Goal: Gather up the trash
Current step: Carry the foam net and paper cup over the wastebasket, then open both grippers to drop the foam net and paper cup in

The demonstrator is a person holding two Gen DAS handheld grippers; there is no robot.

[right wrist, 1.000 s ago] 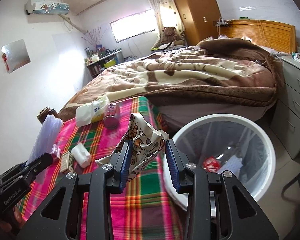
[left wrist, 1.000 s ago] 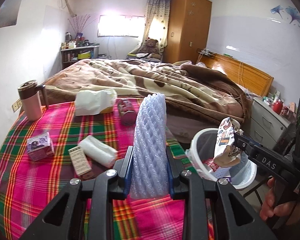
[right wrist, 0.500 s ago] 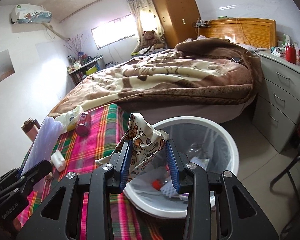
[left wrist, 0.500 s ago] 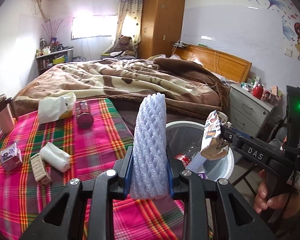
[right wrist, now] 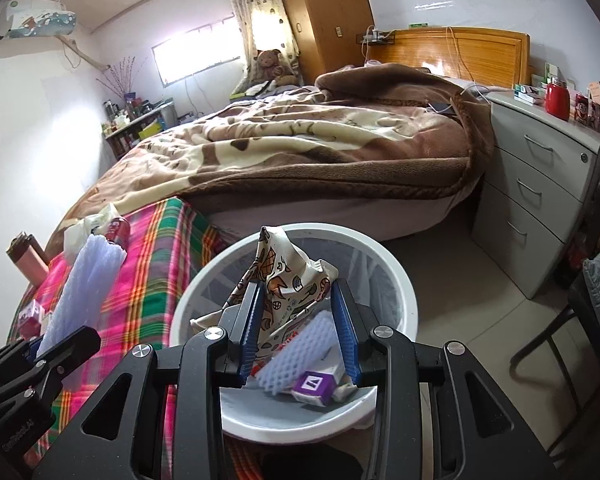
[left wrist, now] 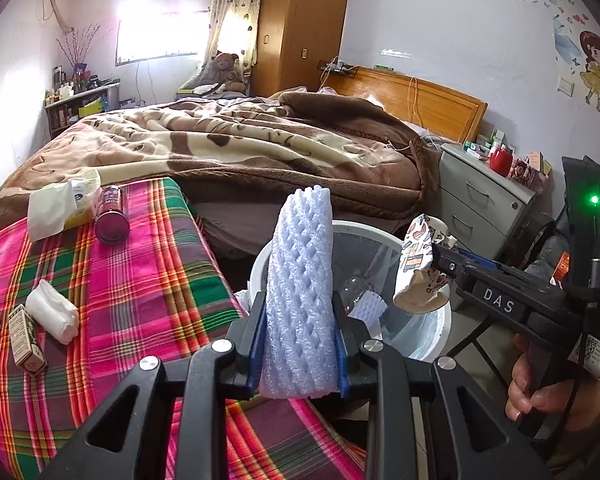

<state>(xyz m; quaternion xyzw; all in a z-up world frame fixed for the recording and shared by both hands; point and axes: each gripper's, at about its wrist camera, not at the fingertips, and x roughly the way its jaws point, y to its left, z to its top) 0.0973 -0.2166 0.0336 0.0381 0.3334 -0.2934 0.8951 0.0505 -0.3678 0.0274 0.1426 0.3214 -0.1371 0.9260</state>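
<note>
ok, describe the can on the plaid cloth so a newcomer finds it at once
Start at the plaid tablecloth beside the bed. At its far edge, right of the crumpled white tissue pack, lies the can. It is the only dark maroon cylinder there; its neighbours are white or boxy.

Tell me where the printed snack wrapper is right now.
Printed snack wrapper: clamped in the right hand-held gripper, over the white trash bin beside the plaid table.

Daylight is pouring through the window (left wrist: 156, 36), blowing it out to white and glaring on the left wall (right wrist: 48, 136) (detail there is washing out); fisheye edges are bending and darkening, while the centre is staying sharp.
</note>
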